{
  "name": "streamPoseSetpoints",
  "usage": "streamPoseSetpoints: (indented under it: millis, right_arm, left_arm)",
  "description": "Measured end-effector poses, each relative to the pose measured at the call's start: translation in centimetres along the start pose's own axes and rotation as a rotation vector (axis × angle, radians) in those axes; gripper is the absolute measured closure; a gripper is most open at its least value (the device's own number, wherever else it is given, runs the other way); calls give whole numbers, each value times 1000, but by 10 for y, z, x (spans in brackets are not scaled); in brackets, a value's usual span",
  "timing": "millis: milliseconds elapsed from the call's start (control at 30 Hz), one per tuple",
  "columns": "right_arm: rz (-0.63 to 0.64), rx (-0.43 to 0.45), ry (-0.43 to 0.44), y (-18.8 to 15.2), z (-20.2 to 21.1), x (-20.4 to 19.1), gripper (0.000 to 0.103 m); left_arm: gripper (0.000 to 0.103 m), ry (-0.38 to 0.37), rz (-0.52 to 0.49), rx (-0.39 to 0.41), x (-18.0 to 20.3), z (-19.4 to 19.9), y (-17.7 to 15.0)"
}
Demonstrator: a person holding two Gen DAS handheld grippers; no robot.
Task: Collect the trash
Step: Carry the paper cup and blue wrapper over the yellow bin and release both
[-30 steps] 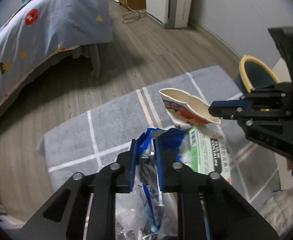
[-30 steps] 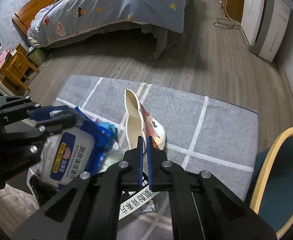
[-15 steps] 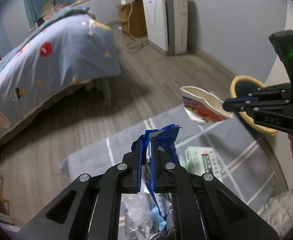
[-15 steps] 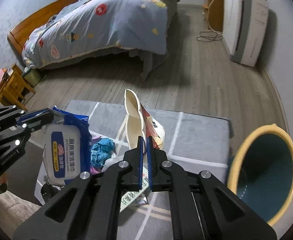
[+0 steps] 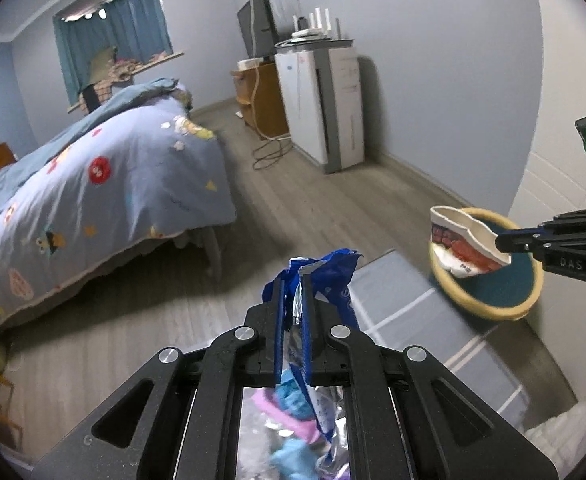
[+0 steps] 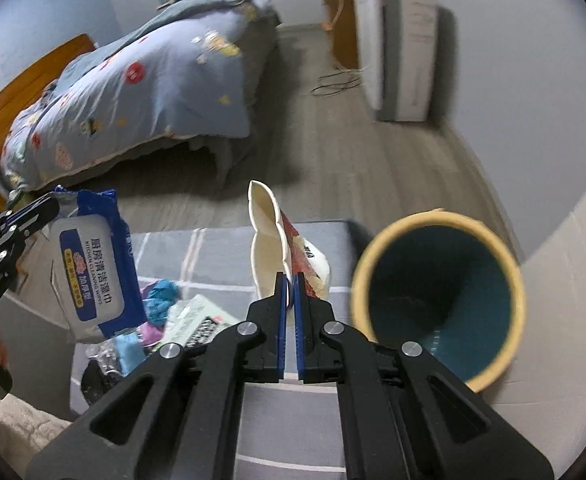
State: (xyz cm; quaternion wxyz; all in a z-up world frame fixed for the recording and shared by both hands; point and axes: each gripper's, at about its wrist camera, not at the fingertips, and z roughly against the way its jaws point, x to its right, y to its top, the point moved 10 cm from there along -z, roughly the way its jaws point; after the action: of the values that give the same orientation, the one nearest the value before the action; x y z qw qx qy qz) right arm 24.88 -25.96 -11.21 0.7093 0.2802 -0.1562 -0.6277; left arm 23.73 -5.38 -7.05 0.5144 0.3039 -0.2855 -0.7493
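Left wrist view:
- Left gripper: fingers clamped on the top edge of a blue wipes pack; the pack hangs down between the arms, and its lower part is hidden behind the gripper body.
- Below the pack: blurred blue and pink scraps, too smeared to name.
- Right gripper: enters from the right edge, its body cut off; its fingers pinch the rim of a squashed paper cup.
- Bin: yellow rim, dark teal inside; the cup hangs in front of its mouth and hides part of the rim.
- Grey rug: motion-blurred, white lines only just readable.

Right wrist view:
- Right gripper: fingers nearly together, gripping the cup by its flattened wall; the cup stands upright, just left of the bin.
- Bin: blurred; its bottom is hard to make out.
- Left gripper: at the left edge, mostly cut off, holding the wipes pack in the air.
- Trash on rug: a green-and-white carton, blue and pink scraps, and a dark wrapper partly hidden by the gripper arm.
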Motion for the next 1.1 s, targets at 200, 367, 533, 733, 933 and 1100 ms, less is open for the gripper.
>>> streamPoseSetpoints:
  millis: [200, 367, 533, 733, 933, 1100]
  right_arm:
    - [-74, 21, -62, 2, 14, 53, 100]
    - [-159, 24, -90, -5, 18, 96, 100]
    - [-281, 1, -101, -20, 12, 137, 100]
    - [-334, -2, -118, -26, 8, 171, 100]
    - [-359, -29, -160, -34, -7, 206, 100]
    - [-416, -67, -165, -51, -24, 230, 100]
  left_arm:
    - [95, -65, 39, -3, 38, -5, 24]
    - [95, -76, -4, -26, 77, -20, 37]
    - [95, -103, -40, -66, 120, -42, 41]
    - [95, -110, -54, -97, 152, -64, 47]
    - [95, -104, -84, -96, 176, -80, 56]
    - [95, -111, -74, -94, 194, -96, 63]
